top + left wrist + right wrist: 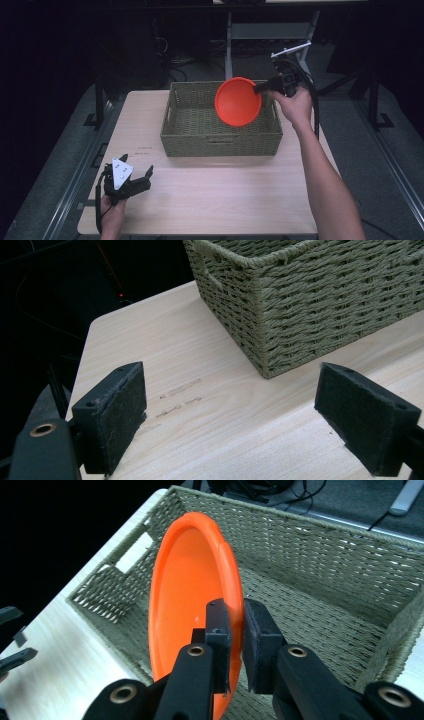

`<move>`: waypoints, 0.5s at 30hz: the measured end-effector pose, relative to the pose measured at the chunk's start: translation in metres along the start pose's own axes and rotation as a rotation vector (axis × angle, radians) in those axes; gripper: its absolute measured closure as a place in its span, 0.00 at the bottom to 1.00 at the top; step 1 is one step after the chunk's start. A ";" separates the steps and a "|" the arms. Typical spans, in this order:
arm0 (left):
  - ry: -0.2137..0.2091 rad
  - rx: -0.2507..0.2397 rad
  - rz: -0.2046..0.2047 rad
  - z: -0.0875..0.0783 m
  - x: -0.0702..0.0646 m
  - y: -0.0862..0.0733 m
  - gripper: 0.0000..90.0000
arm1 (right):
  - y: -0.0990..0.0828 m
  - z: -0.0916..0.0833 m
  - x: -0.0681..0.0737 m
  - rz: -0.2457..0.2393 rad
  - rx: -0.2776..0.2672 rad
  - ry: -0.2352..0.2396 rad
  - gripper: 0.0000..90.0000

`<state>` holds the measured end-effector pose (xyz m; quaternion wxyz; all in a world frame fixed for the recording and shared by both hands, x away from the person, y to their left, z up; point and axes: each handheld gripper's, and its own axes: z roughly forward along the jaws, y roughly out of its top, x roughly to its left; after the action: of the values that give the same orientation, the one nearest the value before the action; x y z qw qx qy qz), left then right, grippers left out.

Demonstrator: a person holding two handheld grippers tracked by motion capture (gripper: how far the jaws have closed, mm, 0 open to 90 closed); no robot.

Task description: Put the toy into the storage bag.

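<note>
Dark room all around, cables on the floor beyond, and a pale wooden counter lit in the middle of it. Toward the far side of the counter sits a woven green basket, rectangular, handle slots cut in its walls. Over on the right, the right gripper has its jaws pinched tight on the rim of an orange bowl, and that bowl is up in the air, tipped on edge, hanging over the right half of the basket. From the right gripper view the bowl stands nearly vertical above the basket's woven floor, clear of it. Down at the near left corner of the counter, the left gripper rests low, jaws spread wide, pointing toward the basket's near left corner, nothing between its pads.
</note>
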<state>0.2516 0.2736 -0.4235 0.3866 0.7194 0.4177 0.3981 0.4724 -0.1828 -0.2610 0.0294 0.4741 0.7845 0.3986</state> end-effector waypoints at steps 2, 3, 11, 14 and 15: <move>0.000 0.004 0.003 0.000 0.000 0.000 0.14 | -0.001 0.004 -0.002 0.010 -0.001 -0.003 0.91; 0.000 0.005 0.006 0.000 -0.001 0.000 0.14 | -0.001 0.006 -0.003 0.013 0.000 -0.007 0.91; -0.002 0.003 0.001 0.000 0.000 0.000 0.14 | -0.002 0.021 -0.006 0.023 0.013 -0.018 0.91; -0.004 0.000 0.007 -0.001 -0.001 0.000 0.14 | -0.002 0.026 -0.006 0.020 0.018 -0.023 0.91; -0.004 0.001 0.006 -0.001 -0.001 0.000 0.14 | -0.003 0.028 -0.006 0.025 0.017 -0.021 0.91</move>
<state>0.2509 0.2728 -0.4232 0.3861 0.7217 0.4147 0.3976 0.4855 -0.1717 -0.2840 0.0286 0.4884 0.7816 0.3870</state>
